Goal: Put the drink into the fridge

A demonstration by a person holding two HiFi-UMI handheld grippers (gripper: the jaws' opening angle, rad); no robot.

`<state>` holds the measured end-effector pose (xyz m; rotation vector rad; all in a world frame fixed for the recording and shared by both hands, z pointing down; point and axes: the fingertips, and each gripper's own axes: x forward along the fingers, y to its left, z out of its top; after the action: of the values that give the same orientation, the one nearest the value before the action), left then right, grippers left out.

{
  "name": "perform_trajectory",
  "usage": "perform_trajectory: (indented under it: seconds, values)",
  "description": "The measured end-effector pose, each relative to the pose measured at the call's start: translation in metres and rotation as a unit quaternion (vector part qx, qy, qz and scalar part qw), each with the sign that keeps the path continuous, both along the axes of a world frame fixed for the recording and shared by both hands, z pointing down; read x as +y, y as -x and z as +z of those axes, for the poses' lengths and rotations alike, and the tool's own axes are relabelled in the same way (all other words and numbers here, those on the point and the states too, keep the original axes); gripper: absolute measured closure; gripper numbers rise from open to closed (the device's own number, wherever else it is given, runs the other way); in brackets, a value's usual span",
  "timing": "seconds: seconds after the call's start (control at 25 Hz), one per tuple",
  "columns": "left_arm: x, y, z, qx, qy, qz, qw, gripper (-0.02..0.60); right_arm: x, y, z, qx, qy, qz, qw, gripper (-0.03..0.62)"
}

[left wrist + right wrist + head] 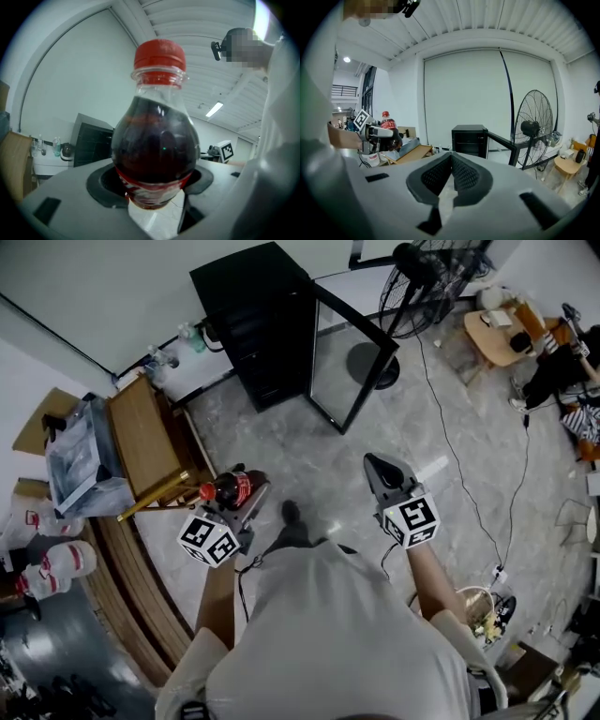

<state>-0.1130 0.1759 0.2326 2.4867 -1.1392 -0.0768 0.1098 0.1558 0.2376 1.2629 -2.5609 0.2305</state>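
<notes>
The drink is a cola bottle (234, 489) with a red cap and dark liquid, and my left gripper (240, 501) is shut on its lower body. In the left gripper view the bottle (157, 140) stands upright between the jaws and fills the middle. The black fridge (255, 322) stands ahead by the wall, its glass door (352, 367) swung open to the right. My right gripper (377, 465) is shut and holds nothing. In the right gripper view its pads (440, 174) meet, and the fridge (469, 139) shows beyond them.
A wooden table (145, 437) with a grey bin stands at the left, close to the bottle. A standing fan (422, 277) is right of the fridge door. Cables (469, 484) run across the floor at the right. White jugs (66, 563) sit at the far left.
</notes>
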Motion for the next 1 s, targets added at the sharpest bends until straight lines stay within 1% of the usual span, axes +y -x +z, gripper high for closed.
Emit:
perform_trajectory:
  seconds: [0.24,0.36,0.48,0.76,1.0]
  values:
    - [-0.055,0.021,0.002,-0.012,0.016,0.034,0.9992,0.285,-0.048,0.032,0.007,0.008,0.01,0.017,1.0,0.596]
    - [-0.076,0.033,0.01,-0.005,0.007,0.05,0.9987,0.285,-0.066,0.047,0.011,0.013,0.012,0.023,1.0,0.597]
    - [-0.092,0.04,0.015,-0.008,0.002,0.064,0.9979,0.285,-0.079,0.058,0.017,0.015,0.018,0.027,0.999,0.595]
    - [-0.125,0.05,0.027,-0.001,0.017,0.068,0.9976,0.285,-0.107,0.077,0.031,0.016,0.038,0.028,0.999,0.596]
    - [-0.147,0.038,0.039,0.0,0.031,0.067,0.9972,0.285,-0.138,0.075,0.036,0.019,0.043,0.014,0.999,0.595]
